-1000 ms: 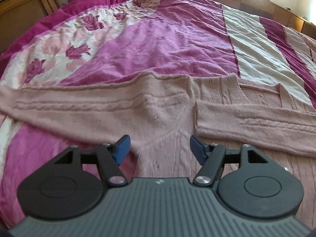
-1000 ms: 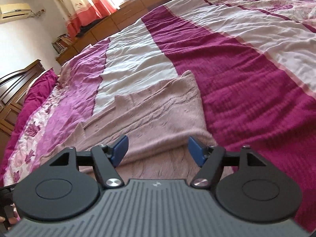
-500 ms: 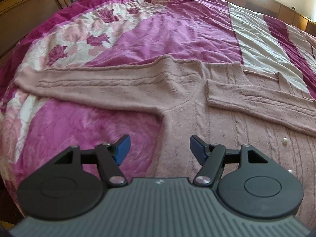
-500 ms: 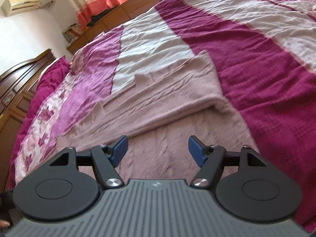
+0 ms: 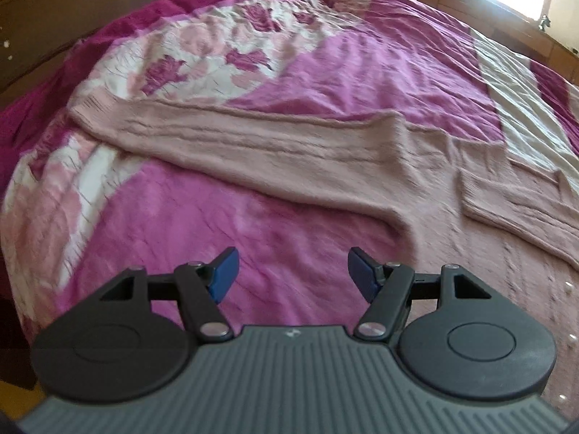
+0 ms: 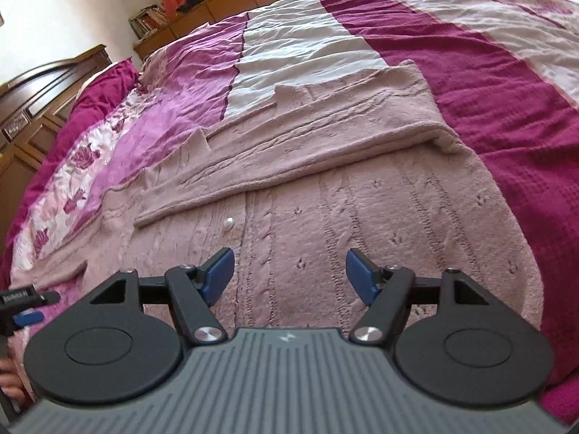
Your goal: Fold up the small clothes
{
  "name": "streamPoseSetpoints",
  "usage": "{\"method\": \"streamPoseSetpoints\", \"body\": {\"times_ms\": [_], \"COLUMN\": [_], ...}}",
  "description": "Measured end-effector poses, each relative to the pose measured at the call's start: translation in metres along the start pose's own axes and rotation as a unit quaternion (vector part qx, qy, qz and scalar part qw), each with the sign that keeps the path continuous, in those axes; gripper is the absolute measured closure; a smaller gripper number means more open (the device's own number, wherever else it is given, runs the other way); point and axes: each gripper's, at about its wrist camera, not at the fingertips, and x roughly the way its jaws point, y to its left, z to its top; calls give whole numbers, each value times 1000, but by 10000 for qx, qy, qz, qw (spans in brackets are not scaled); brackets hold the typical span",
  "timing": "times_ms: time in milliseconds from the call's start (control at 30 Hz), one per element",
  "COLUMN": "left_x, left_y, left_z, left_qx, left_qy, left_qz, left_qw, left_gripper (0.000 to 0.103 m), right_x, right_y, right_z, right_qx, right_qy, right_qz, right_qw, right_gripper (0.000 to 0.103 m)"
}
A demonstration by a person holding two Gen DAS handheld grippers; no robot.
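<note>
— What's different from half a second back?
— The left gripper (image 5: pixel 289 271) has slid off the pink cardigan (image 5: pixel 253 148) onto bare bedspread (image 5: pixel 202 224); the spread-out sleeve (image 5: pixel 224 141) now lies ahead of it.
— And the right gripper (image 6: pixel 287 275)?
— Pulled back — more of the cardigan (image 6: pixel 362 209) body shows, directly under and ahead of its fingers. Both sets of jaws stand wide, holding nothing.

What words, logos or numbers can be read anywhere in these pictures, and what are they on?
Small white emblem on the right gripper body: a logo mark, no letters legible.
Similar emblem on the left gripper body: too small to read.
White lettering on the left gripper's black side as seen in the right wrist view: blurred, unreadable.
Nothing printed on the pink cardigan or bedspread.
</note>
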Motion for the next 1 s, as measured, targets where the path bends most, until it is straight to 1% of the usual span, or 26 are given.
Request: {"method": "streamPoseSetpoints", "body": {"times_ms": [100,200,300,400,500,533,667,733,933,1000], "left_x": [8,19,31,41,57,63,79,84,99,106], "left_y": [14,31,44,56,70,74,87,92,98,100], "left_z": [13,26,34,38,44,47,54,57,66,67], "left_qx": [-23,-154,-269,-479,-857,-955,-1193,-1296,-1448,-1469], "left_qy": [-91,-128,-84,-102,-56,-47,-114,-166,-260,-301], "left_qz": [199,303,386,293,109,101,226,238,284,303], "left_qw": [9998,9993,9989,9984,9962,9954,9925,9911,9887,9882], "left_gripper": [35,35,35,35,35,35,35,35,35,28], "right_x": [0,-2,-2,-2,-2,-3,-8,-8,-4,-3], "right_y": [1,0,-3,-4,-5,-5,-8,-10,-15,-15], "right_z": [0,1,-1,-1,0,0,2,3,5,5], "right_qx": [-58,-55,-50,1,12,25,26,23,116,149], "right_qy": [34,41,71,113,143,134,62,91,105,124], "right_qz": [-78,-137,-184,-229,-257,-269,-367,-385,-493,-475], "right_qw": [9999,9999,9998,9997,9996,9995,9993,9992,9987,9987], "right_gripper": [28,27,23,22,22,22,22,22,22,22]}}
